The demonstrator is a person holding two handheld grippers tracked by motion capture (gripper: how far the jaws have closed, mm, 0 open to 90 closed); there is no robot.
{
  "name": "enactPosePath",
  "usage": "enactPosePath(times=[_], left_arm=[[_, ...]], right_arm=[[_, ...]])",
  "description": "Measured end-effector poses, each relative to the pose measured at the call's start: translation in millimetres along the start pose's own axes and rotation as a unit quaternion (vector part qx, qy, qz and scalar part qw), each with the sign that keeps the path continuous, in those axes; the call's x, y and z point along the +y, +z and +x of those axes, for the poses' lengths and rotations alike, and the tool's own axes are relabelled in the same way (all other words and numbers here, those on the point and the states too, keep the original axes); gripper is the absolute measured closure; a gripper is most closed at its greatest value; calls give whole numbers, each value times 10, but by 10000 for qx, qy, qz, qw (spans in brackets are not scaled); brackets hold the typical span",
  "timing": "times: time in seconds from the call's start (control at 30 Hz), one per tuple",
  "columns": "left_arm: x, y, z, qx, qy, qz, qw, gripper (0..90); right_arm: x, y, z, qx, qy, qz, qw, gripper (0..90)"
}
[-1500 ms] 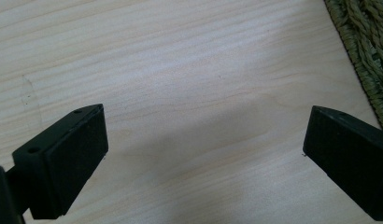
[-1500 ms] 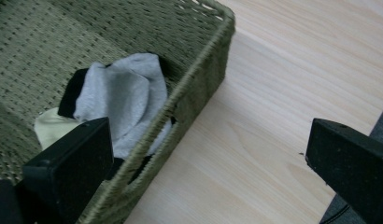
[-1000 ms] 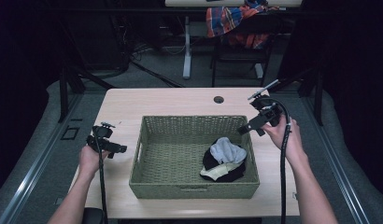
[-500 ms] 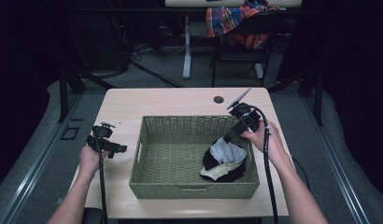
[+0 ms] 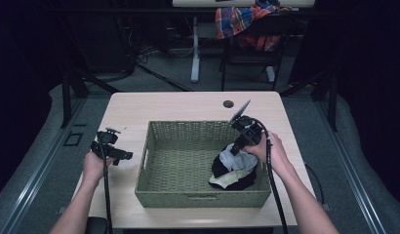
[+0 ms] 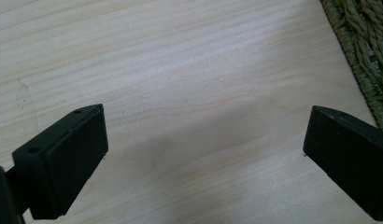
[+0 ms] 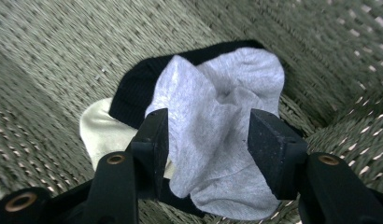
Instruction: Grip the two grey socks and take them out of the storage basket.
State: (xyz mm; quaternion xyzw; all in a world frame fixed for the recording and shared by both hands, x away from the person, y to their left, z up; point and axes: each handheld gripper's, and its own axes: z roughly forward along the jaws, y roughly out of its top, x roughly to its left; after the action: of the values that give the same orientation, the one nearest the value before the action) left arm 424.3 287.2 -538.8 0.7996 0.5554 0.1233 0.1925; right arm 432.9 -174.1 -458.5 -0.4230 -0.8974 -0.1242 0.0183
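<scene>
While right gripper point(image 7: 203, 154) jaws close around grey sock point(image 7: 217, 140), contact unclear, black garment point(image 7: 133, 93) half buried, left gripper point(image 6: 203, 158) jaws wide, empty.

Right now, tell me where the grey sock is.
The grey sock lies atop a black one in the basket's near right corner in the high view, between the right tool's jaws.

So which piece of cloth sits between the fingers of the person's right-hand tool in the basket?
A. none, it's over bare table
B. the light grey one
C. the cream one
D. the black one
B: in the right gripper view the light grey cloth bulges up between the right gripper fingers, atop the black and cream pieces.
</scene>
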Motion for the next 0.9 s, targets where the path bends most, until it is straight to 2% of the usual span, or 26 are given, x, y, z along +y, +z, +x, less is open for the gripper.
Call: enactPosePath(times=[0.03, 0.1, 0.17, 0.2, 0.23, 0.37, 0.4, 0.43, 0.47, 0.5, 0.53, 0.57, 0.67, 0.7, 0.73, 0.77, 0.83, 0.9], left_arm=[[0, 0, 0, 2, 3, 5, 10000, 0], [0, 1, -3, 24, 4, -3, 10000, 1], [0, 0, -3, 25, 6, -4, 10000, 0], [0, 0, -3, 27, 6, -1, 10000, 1], [0, 1, -3, 25, 4, 0, 10000, 1], [0, 4, -3, 18, -3, 13, 10000, 1], [0, 7, -3, 13, 4, 16, 10000, 1], [0, 7, -3, 13, 4, 16, 10000, 1], [1, 8, -2, 14, 17, 17, 10000, 1], [1, 9, -3, 17, 19, 19, 10000, 1], [1, 9, -4, 15, 7, 14, 10000, 1], [1, 9, -4, 11, 11, 13, 10000, 1], [1, 10, -4, 16, 8, 19, 10000, 1], [1, 9, -3, 19, 12, 16, 10000, 1], [1, 9, -2, 17, 23, 17, 10000, 1], [1, 9, -2, 17, 21, 18, 10000, 1], [1, 9, -2, 24, 18, 17, 10000, 1], [2, 10, -3, 24, 22, 21, 10000, 1]], right_arm=[[7, 10, 1, -11, -49, 97, 9999, 485], [4, 73, 22, -14, 42, 74, 10000, 485], [18, 126, 23, -101, -77, 243, 9996, 501], [28, 167, 43, -95, -51, 408, 9991, 538], [28, 167, 43, -95, -51, 408, 9991, 538], [33, 207, 54, -100, -110, 420, 9990, 656], [39, 196, 50, -72, -182, 480, 9987, 723], [39, 196, 50, -72, -182, 480, 9987, 723], [32, 196, 67, -57, -59, 430, 9990, 753], [33, 190, 57, -85, -153, 385, 9991, 781], [28, 170, 67, -39, -62, 388, 9992, 805], [25, 154, 65, -32, -84, 346, 9994, 815], [25, 78, 71, 9, -113, 304, 9995, 828], [19, 60, 75, 32, -125, 175, 9998, 830], [20, 30, 75, 35, -182, 155, 9997, 831], [11, 3, 92, 65, -128, 34, 9999, 832], [17, -54, 106, 122, -102, 79, 9998, 833], [12, -90, 111, 135, -151, -52, 9998, 833]])
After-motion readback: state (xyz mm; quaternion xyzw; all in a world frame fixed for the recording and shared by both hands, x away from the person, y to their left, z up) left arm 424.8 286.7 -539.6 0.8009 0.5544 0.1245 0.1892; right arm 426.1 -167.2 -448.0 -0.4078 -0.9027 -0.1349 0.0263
